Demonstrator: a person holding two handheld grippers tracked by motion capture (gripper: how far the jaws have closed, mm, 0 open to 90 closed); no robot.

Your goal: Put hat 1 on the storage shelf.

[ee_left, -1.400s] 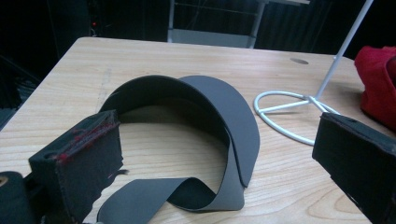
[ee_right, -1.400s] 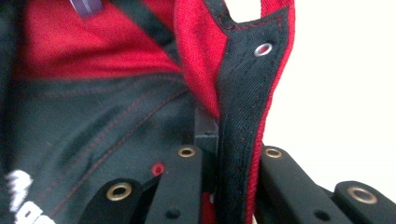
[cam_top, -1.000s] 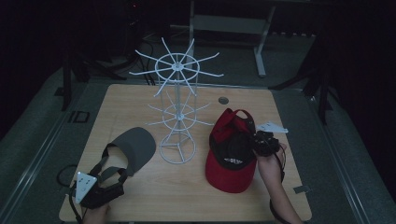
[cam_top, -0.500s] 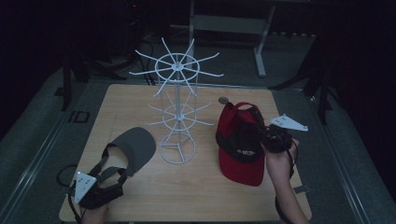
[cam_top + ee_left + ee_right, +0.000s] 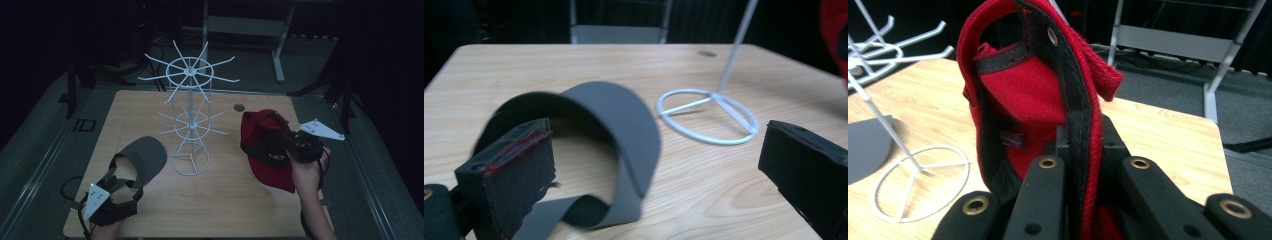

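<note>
My right gripper point(image 5: 285, 140) is shut on a red cap point(image 5: 265, 152) and holds it off the table at the right, brim hanging toward the person. In the right gripper view the jaws clamp the black-lined rim of the cap point(image 5: 1033, 100), my right gripper point(image 5: 1083, 165) close under it. A grey visor point(image 5: 145, 156) lies on the table at the left. My left gripper point(image 5: 122, 182) rests just in front of it, open. In the left gripper view, my left gripper point(image 5: 654, 175) has its jaws wide apart, with the visor point(image 5: 624, 115) between and ahead of them.
A white wire hat rack point(image 5: 190, 120) stands mid-table between the two caps; its ring base point(image 5: 709, 115) is right of the visor. A small dark disc point(image 5: 239, 106) lies near the far edge. A metal frame point(image 5: 240, 25) stands behind the wooden table point(image 5: 225, 210).
My right gripper has lifted the red cap off the table, up and to the right. The left gripper and the visor have kept still.
</note>
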